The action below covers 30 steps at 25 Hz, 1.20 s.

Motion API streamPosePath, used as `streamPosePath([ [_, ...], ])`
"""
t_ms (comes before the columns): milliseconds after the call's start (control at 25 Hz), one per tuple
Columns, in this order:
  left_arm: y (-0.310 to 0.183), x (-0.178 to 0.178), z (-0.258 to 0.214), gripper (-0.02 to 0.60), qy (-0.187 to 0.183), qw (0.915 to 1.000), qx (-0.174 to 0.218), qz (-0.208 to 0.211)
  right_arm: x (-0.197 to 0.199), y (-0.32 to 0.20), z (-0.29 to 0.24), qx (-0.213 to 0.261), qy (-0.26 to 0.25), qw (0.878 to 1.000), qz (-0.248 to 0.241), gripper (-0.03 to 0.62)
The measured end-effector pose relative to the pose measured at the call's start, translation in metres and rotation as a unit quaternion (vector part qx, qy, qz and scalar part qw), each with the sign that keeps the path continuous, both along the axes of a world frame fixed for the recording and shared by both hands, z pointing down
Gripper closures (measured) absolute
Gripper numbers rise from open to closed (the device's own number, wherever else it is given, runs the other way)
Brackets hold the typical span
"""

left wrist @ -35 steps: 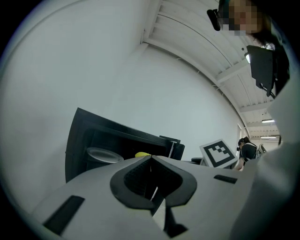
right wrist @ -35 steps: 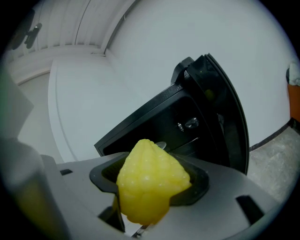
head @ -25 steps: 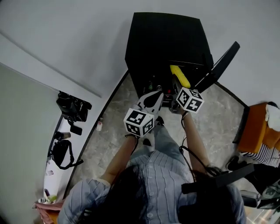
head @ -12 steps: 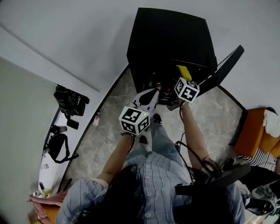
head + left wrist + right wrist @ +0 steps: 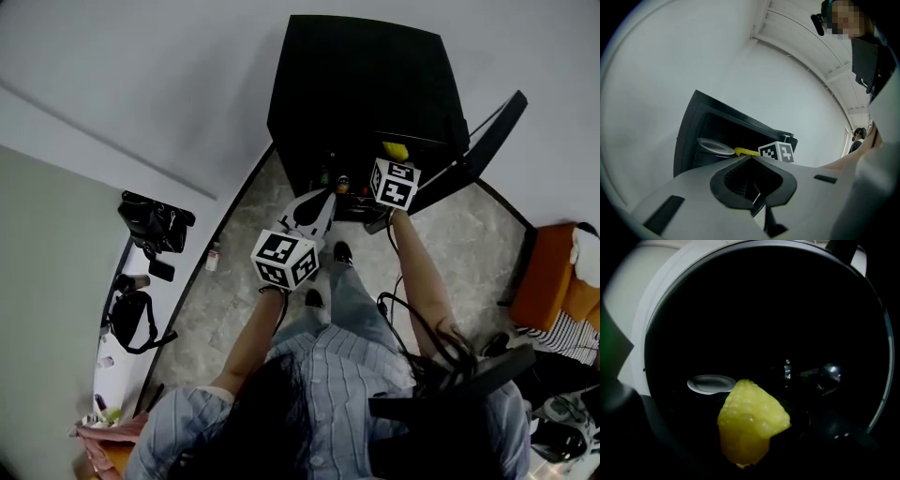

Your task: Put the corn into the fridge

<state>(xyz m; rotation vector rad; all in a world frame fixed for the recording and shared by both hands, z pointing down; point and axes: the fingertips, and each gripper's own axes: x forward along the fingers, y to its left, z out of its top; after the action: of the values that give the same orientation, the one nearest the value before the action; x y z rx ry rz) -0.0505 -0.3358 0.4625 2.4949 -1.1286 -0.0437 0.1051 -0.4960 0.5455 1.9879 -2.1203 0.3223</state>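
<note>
Black fridge [image 5: 361, 84], door open: your outstretched right gripper [image 5: 394, 167] clasps knobbly yellow corn [image 5: 750, 425] inside; left gripper [image 5: 750, 158] closed, empty.

right gripper [image 5: 394, 161] carried corn [image 5: 396, 150] deeper into fridge [image 5: 361, 84], less corn showing

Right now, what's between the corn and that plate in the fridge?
Nothing visible: in the right gripper view, only dark fridge interior separates the corn from the plate.
</note>
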Motion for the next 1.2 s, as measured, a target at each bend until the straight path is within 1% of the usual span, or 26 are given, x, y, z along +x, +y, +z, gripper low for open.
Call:
streamPosePath([
  [160,-0.005,-0.006,0.003,0.572,-0.002,1.0000,-0.005,-0.007,0.003,-0.011,0.000,0.019,-0.012,1.000,-0.008,0.330],
  [400,-0.010,-0.016,0.009,0.572,-0.005,0.9998,-0.011,-0.017,0.002,-0.029,0.003,0.045,0.009,0.999,-0.002,0.330],
  [520,-0.006,-0.023,0.011,0.572,-0.009,0.9997,-0.015,-0.019,0.001,-0.034,0.002,0.054,0.037,0.998,0.004,0.330],
  [600,-0.004,-0.029,0.014,0.572,-0.012,0.9995,-0.019,-0.024,0.001,-0.037,0.000,0.058,0.044,0.997,0.006,0.330],
  [720,-0.001,-0.039,0.020,0.572,-0.014,0.9989,-0.029,-0.035,0.000,-0.037,-0.001,0.058,0.040,0.998,0.006,0.330],
  [1000,0.003,-0.049,0.029,0.572,-0.015,0.9980,-0.042,-0.046,0.001,-0.033,0.005,0.029,0.025,0.999,-0.004,0.330],
  [1200,0.004,-0.054,0.030,0.572,-0.006,0.9975,-0.048,-0.052,-0.001,-0.023,-0.001,0.039,0.010,0.999,-0.001,0.330],
])
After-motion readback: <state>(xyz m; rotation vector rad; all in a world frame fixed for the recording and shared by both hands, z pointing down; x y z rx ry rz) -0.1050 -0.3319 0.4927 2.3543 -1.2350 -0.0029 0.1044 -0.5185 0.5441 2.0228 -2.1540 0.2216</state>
